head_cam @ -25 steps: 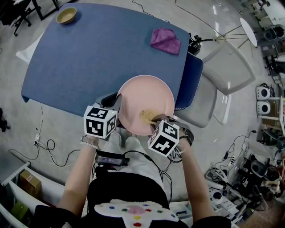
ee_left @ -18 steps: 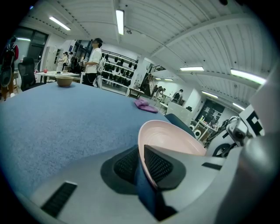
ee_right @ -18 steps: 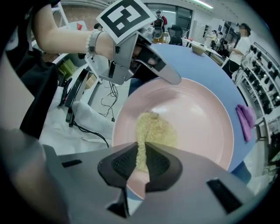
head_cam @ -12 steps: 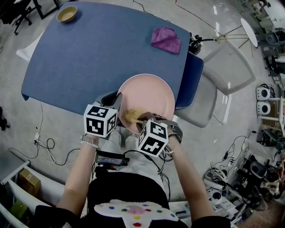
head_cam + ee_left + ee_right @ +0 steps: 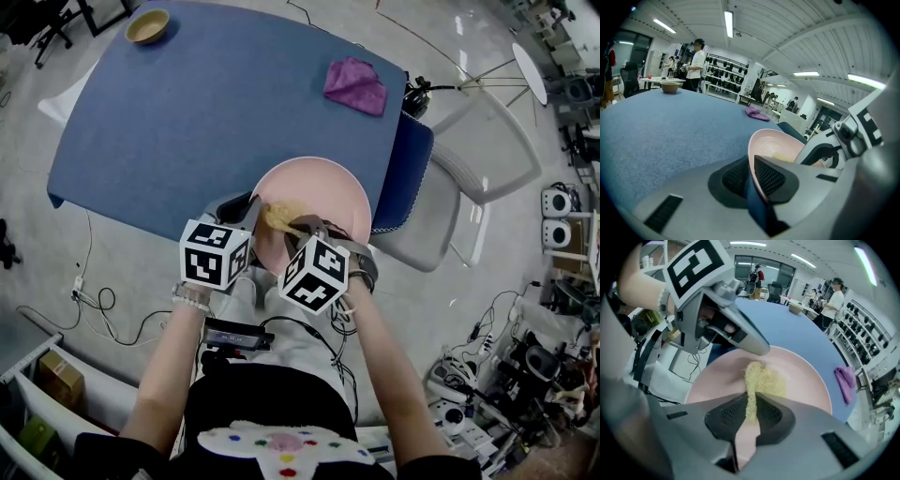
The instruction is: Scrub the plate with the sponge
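The pink plate (image 5: 323, 192) hangs over the near edge of the blue table, held off the surface. My left gripper (image 5: 751, 174) is shut on the plate's left rim (image 5: 754, 154), which runs between its pads. My right gripper (image 5: 751, 412) is shut on the yellow sponge (image 5: 761, 380), a flattened fibrous pad pressed against the plate's inner face (image 5: 801, 376). In the head view the sponge (image 5: 279, 219) lies on the plate's left side, close to the left gripper's jaws (image 5: 248, 214). The right gripper's marker cube (image 5: 314, 274) covers its jaws there.
A purple cloth (image 5: 355, 86) lies at the table's far right. A tan bowl (image 5: 148, 26) stands at the far left corner. A white chair (image 5: 469, 178) with a blue cushion is to the right of the table (image 5: 187, 112). Cables run over the floor (image 5: 103, 305).
My right gripper has dragged the sponge across the plate from its lower right toward its left side, ending beside the left gripper. The left gripper and the plate have stayed nearly still.
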`<state>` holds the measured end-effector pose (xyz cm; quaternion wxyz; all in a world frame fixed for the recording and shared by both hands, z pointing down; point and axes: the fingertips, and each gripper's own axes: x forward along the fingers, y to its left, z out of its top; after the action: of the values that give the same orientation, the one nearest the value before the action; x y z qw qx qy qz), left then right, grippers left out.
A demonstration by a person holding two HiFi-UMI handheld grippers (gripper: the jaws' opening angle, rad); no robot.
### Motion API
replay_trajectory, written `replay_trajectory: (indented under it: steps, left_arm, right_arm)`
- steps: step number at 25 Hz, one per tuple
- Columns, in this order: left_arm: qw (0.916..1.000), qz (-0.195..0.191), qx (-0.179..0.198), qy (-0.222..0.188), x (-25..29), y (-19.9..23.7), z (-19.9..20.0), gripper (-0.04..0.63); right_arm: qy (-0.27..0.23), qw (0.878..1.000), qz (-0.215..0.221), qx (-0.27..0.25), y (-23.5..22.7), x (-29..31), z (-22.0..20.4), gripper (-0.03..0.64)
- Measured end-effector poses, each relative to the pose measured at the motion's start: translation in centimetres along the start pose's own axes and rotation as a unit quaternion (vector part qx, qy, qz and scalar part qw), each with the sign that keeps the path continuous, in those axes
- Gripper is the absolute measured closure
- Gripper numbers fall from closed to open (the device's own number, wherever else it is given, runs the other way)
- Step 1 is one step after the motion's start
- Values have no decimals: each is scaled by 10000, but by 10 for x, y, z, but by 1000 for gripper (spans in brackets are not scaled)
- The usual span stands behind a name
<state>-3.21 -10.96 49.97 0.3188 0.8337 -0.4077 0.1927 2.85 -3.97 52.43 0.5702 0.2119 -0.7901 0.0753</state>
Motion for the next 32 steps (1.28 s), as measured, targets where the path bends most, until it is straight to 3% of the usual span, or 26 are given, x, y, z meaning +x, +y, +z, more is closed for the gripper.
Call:
replay_trajectory:
  steps: [10, 16, 23, 32]
  left_arm:
    - [10000, 7, -5, 3, 0, 0, 0, 551]
    - [10000, 3, -2, 0, -2, 0, 0, 551]
    - [10000, -11, -9, 3, -2, 1, 0, 551]
    - [10000, -13, -8, 12, -1, 2, 0, 551]
  right_arm:
    - [-82, 9960, -426, 780, -49, -1, -14, 574]
    - [85, 9944, -548, 897, -61, -9, -35, 574]
    - [278, 9942, -360, 970, -51, -20, -62, 574]
    - [443, 9951, 268, 846, -7, -29, -74, 574]
